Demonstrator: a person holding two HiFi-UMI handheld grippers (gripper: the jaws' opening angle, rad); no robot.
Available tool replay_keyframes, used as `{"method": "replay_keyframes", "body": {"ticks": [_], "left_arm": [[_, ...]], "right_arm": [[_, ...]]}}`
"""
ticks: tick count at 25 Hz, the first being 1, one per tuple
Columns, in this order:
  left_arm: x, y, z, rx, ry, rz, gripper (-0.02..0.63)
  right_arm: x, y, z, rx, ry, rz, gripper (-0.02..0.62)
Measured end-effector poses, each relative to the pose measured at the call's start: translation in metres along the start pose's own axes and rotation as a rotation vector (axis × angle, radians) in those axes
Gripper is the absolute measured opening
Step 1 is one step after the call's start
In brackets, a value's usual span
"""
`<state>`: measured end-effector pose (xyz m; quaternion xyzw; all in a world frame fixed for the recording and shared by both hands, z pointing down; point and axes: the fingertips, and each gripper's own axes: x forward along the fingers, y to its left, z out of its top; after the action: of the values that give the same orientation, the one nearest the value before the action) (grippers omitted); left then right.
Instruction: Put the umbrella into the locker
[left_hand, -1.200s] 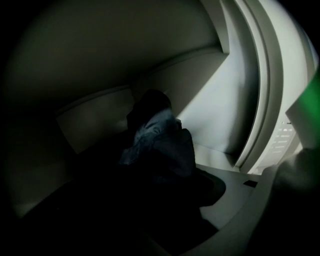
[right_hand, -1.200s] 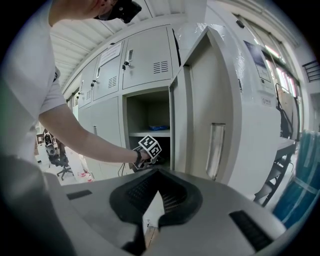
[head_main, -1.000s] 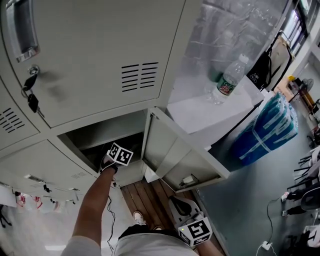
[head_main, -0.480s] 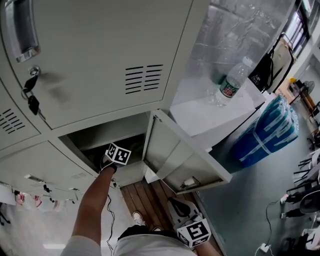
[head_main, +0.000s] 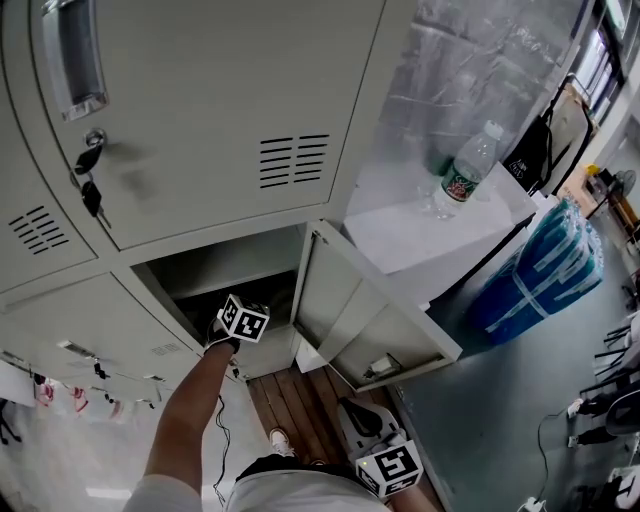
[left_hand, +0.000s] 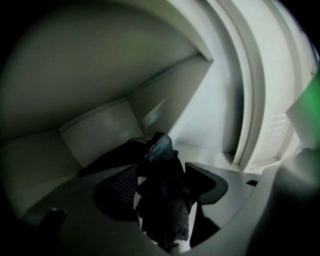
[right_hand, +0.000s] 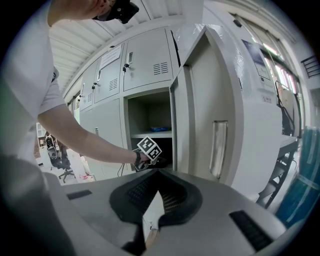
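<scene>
The left claw (left_hand: 160, 169), its jaws just opened wide, is released, with the dark folded fabric umbrella (left_hand: 165, 205) between them inside the open grey metal locker (head_main: 215, 268). At 5 o'clock from it, the right claw (right_hand: 156, 175) is clenched.

Locker (head_main: 215, 266) doorway open; door (head_main: 342, 300) right; umbrella (left_hand: 162, 196) on floor.

No print reads clearly — the bottle's label (head_main: 458, 183) is too small.
</scene>
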<state>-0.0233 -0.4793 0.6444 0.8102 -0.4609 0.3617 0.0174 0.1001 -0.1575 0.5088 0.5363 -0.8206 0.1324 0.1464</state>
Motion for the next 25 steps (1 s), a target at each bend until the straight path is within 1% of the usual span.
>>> {"method": "replay_keyframes", "body": {"ticks": [3,5,8,11,15,18,21,22,24,25], "left_arm": [[-0.013,0.002,0.005,-0.002,-0.011,0.01,0.308],[-0.022,0.005,0.005,-0.01,-0.015,0.022,0.291],[-0.037,0.005,-0.002,-0.039,-0.019,0.041,0.278],[-0.054,0.002,-0.006,-0.051,-0.023,0.061,0.264],[-0.086,-0.007,0.0,-0.085,-0.066,0.062,0.25],[-0.111,-0.01,0.002,-0.101,-0.094,0.079,0.237],[-0.134,-0.014,-0.011,-0.124,-0.098,0.118,0.186],[-0.141,-0.014,-0.017,-0.128,-0.098,0.134,0.146],[-0.154,-0.014,-0.029,-0.139,-0.096,0.153,0.043],[-0.161,-0.014,-0.035,-0.15,-0.093,0.152,0.032]], "right_arm": [[-0.003,0.003,0.001,-0.005,-0.012,0.018,0.017],[-0.007,0.005,0.001,-0.007,-0.019,0.029,0.017],[-0.013,0.009,0.001,-0.014,-0.028,0.052,0.017],[-0.021,0.011,0.001,-0.026,-0.037,0.07,0.017],[-0.031,0.009,0.005,-0.033,-0.055,0.083,0.017],[-0.036,0.012,0.008,-0.042,-0.081,0.104,0.017],[-0.041,0.018,0.009,-0.044,-0.093,0.124,0.017],[-0.043,0.02,0.008,-0.045,-0.095,0.131,0.017],[-0.046,0.024,0.007,-0.044,-0.097,0.144,0.017],[-0.047,0.026,0.006,-0.042,-0.098,0.149,0.017]]}}
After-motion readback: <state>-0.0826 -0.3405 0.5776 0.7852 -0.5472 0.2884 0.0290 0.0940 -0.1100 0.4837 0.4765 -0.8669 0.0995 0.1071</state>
